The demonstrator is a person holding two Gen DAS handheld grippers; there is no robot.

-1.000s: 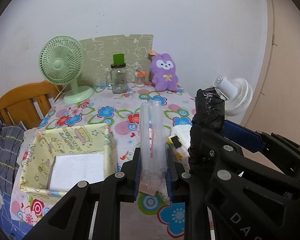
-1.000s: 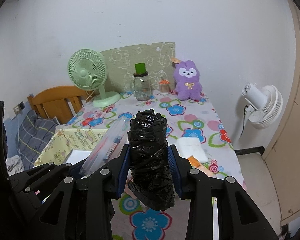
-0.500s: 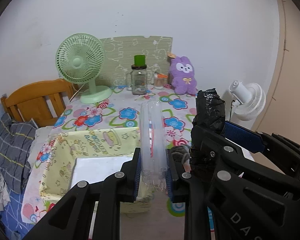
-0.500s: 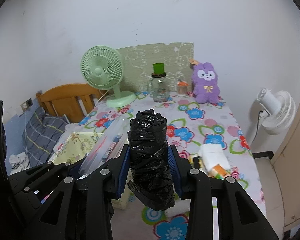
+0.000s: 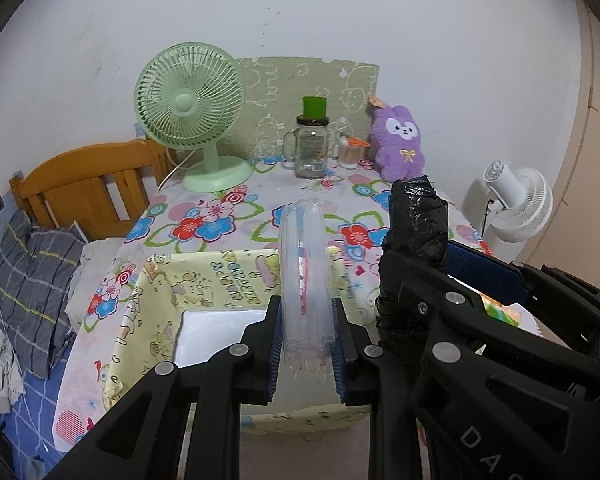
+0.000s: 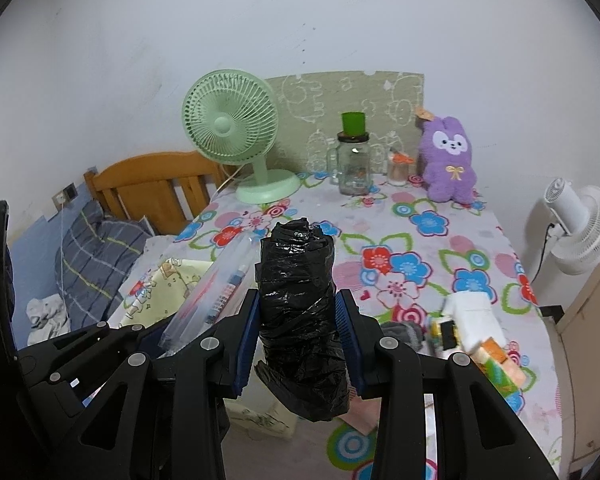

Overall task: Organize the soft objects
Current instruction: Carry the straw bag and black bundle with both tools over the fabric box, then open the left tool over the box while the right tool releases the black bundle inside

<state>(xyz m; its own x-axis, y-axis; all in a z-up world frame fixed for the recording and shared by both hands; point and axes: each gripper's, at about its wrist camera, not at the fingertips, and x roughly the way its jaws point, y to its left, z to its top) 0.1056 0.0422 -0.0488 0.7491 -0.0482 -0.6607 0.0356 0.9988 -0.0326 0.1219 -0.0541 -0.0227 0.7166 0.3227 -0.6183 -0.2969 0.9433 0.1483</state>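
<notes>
Basically both grippers are loaded and carried side by side, likely heading to drop into the yellow fabric bin (image 5: 204, 280) just below and ahead of the left gripper (image 5: 306, 336). That gripper's jaws are nearly closed, pinching one clear plastic pack (image 5: 304, 264) upright at its lower end. Right gripper (image 6: 298, 340) is clamped, a bit wider, round one black plastic-bag roll (image 6: 298, 300), held upright, bulging above and below the pads. Held mid-body probably so soft stuff doesn't flop. Counts: one bin, one white sheet in it, two fans, one glass jar, one purple plush (image 6: 450, 160) far ahead of the right gripper, a few small packs (image 6: 476, 332) just to its right on the table.
</notes>
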